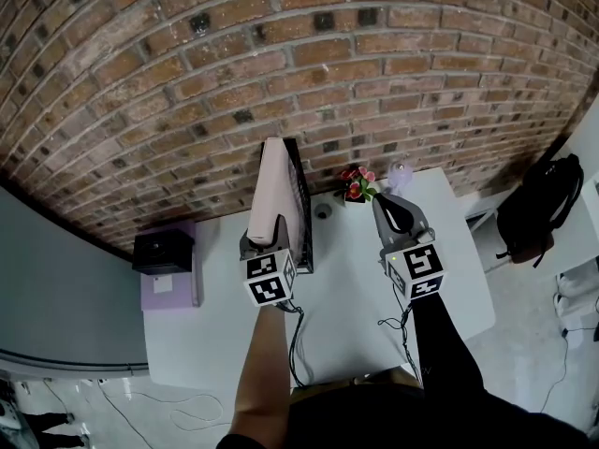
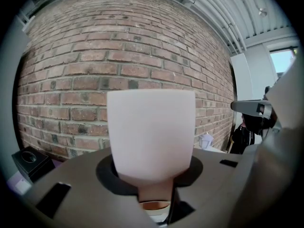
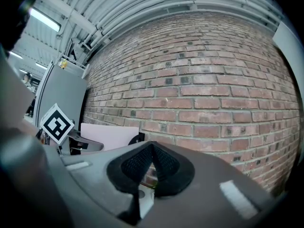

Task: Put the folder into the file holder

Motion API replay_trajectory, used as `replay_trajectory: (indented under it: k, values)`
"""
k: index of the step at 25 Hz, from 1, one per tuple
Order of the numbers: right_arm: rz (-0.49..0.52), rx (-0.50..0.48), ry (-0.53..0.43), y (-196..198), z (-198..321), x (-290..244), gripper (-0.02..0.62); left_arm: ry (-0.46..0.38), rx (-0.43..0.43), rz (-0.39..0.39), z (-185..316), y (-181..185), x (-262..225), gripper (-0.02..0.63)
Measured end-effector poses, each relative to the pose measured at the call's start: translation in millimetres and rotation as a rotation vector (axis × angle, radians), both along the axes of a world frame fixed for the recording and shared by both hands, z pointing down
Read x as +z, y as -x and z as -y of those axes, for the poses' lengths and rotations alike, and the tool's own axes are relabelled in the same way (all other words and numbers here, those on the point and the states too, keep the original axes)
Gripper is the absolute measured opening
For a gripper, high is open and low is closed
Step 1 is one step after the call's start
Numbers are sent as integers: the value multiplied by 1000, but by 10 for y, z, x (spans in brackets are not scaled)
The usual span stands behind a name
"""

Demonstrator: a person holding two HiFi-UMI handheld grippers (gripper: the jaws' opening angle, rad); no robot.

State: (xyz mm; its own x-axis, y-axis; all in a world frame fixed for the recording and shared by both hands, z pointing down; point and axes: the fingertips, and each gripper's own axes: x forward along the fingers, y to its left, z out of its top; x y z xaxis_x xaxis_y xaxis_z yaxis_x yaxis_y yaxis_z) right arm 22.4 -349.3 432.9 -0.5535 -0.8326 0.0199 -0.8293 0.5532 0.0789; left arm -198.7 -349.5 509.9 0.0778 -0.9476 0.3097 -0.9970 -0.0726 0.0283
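Head view shows a white desk [image 1: 346,316] pushed against a brick wall [image 1: 281,54]. The left gripper [image 1: 267,239] pinches the lower end of a pale pink folder [image 1: 275,183], which stands upright on edge, its top toward the wall. The folder lies right against the left side of the black file holder [image 1: 301,204]; whether its bottom edge is inside the holder cannot be told. Bare desk lies between the two grippers and in front of them. The right gripper [image 1: 393,211] hovers well apart to the right with its jaws pressed together on nothing, near a small flower pot [image 1: 356,185]. A black box [image 1: 162,249] sits at the desk's left edge, and a dark backpack [image 1: 538,209] hangs beyond the right edge.

Left gripper view alone shows the folder [image 2: 151,132] filling the slot between the jaws, brick behind it. Right gripper view alone shows the closed pads [image 3: 151,161], with the folder's flat face [image 3: 107,136] off to the left.
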Motion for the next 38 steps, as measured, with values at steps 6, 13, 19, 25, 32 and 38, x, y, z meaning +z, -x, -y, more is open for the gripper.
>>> replay_trajectory:
  k: [6, 13, 19, 25, 32, 38]
  values:
    - [-1, -13, -2, 62, -31, -8, 0, 20, -12, -17, -12, 14, 41, 153]
    - [2, -5, -8, 13, -49, -45, 0, 37, -32, 24, -5, 43, 40, 193]
    - [12, -4, -17, -6, -86, -108, 0, -34, -26, 67, -46, -7, -138, 241]
    - [21, -12, -26, 21, -167, -139, 0, -56, -13, 58, -131, -33, -219, 259]
    - [31, -24, -35, 28, -300, -190, 0, -67, -11, 56, -283, -56, -292, 262]
    - [39, -37, -41, 26, -430, -221, 0, -74, -14, 57, -458, -106, -342, 265]
